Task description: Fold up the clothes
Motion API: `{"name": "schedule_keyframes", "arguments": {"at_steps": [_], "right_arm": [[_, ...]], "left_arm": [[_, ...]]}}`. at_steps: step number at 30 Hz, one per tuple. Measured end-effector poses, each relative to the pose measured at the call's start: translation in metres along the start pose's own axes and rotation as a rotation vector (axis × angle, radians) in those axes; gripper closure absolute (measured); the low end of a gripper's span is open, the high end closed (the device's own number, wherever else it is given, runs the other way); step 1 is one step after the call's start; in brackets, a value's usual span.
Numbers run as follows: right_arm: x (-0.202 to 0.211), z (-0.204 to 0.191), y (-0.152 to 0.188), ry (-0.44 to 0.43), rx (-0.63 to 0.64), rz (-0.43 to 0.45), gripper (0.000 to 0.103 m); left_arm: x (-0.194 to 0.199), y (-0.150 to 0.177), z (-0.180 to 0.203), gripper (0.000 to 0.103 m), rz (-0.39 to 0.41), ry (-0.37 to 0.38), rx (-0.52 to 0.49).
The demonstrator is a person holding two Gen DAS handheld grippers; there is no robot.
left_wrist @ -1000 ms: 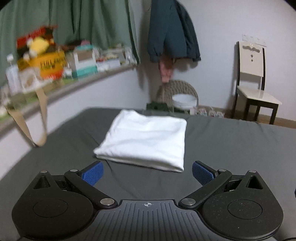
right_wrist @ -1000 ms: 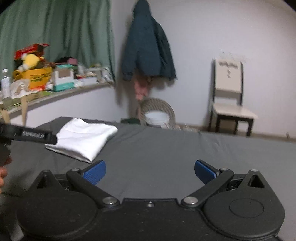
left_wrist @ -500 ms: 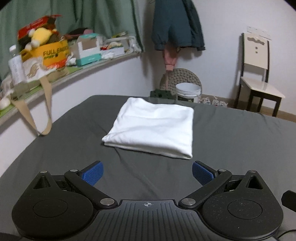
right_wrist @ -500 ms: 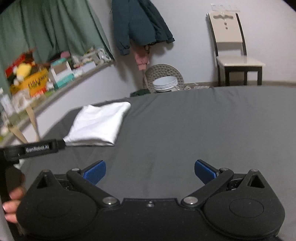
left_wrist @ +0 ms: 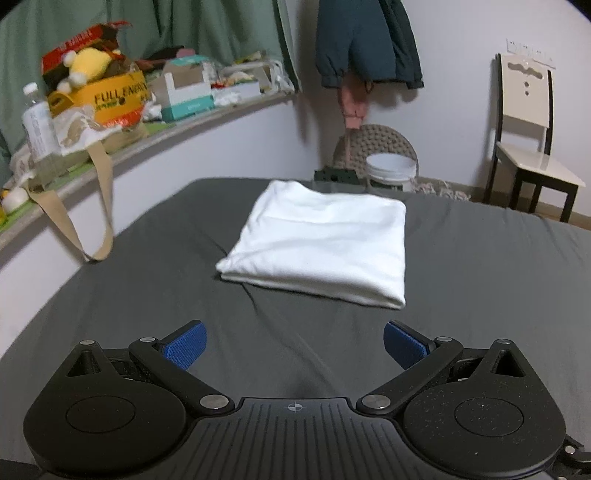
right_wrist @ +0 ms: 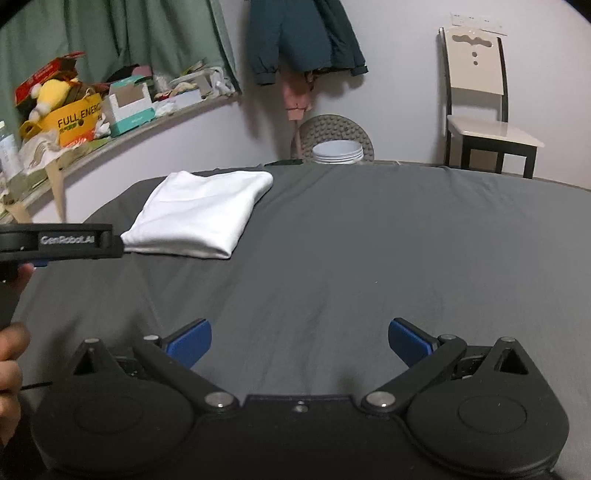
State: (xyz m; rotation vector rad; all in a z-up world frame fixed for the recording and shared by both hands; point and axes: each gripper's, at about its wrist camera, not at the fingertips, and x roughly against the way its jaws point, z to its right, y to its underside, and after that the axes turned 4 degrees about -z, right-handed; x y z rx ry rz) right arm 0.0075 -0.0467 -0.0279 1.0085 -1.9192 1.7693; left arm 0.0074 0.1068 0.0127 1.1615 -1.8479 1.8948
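Grey fabric-covered bed surface (left_wrist: 480, 288) across the lower half of both views, lightly creased. Folded white cotton garment (left_wrist: 321, 245) at frame centre in the left wrist view, at middle left (right_wrist: 199, 218) in the right wrist view; flat on the grey surface, touched by neither gripper. Dark teal jacket (left_wrist: 365, 40) on the white wall, top centre, over a pink cloth. Cream chair with black legs (left_wrist: 528, 147) at upper right. Cluttered curved ledge (left_wrist: 155, 136) at upper left below the green curtain (right_wrist: 122, 33); yellow cardboard box (right_wrist: 75, 120) there printed "FULL ENERG…", remainder cut off; yellow plush toy above it. White round bucket (left_wrist: 388, 171) before a woven disc, just beyond the far bed edge.

Left gripper (left_wrist: 293, 345) at bottom centre, blue pads spread wide, nothing between them; seen side-on at left edge of the right wrist view (right_wrist: 55, 243), lettered "GenRobot.AI", its black bar overlapping the garment's near corner. Right gripper (right_wrist: 299, 341) likewise spread wide and empty above bare grey fabric.

Against half a second earlier: garment slightly larger and higher in the left wrist view; right wrist view levelled, chair now upright.
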Motion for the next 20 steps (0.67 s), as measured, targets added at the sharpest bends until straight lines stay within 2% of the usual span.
{"name": "schedule_keyframes", "arguments": {"at_steps": [20], "right_arm": [[0.003,-0.002,0.006,0.018,0.024,-0.026,0.000]], "left_arm": [[0.001,0.005,0.011,0.000,-0.004,0.051,-0.041]]}}
